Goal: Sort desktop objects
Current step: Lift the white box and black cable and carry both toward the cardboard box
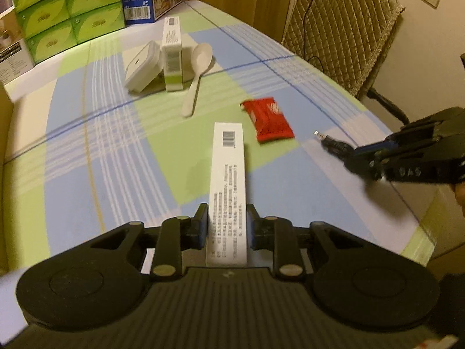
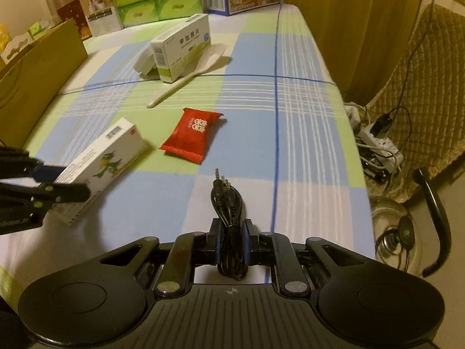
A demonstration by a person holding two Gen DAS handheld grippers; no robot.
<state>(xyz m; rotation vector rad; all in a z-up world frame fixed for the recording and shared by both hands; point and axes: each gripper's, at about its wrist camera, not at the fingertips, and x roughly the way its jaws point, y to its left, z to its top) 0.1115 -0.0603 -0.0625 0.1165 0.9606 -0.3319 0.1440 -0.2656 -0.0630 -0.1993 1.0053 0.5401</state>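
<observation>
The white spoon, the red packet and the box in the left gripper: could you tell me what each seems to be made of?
White spoon: probably plastic, possibly ceramic; smooth, uniform, one-piece, slightly glossy.
Red packet: likely plastic film; crimped end seams, soft pillow shape, slight sheen.
Box held in the left gripper: printed cardboard, matte; sharp folded edges, barcode and small text.

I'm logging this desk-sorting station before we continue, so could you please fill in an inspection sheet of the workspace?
Surface: checked tablecloth, blue, green and white.
Job's things: white carton and bundled audio cable both gripped; red packet, spoon, medicine box, white case on the cloth.
Clutter: green tissue boxes stacked at the far edge.
Grippers: left gripper shut on carton; right gripper shut on cable.
Cables: power strip with leads on floor.
Surroundings: quilted chair.
</observation>
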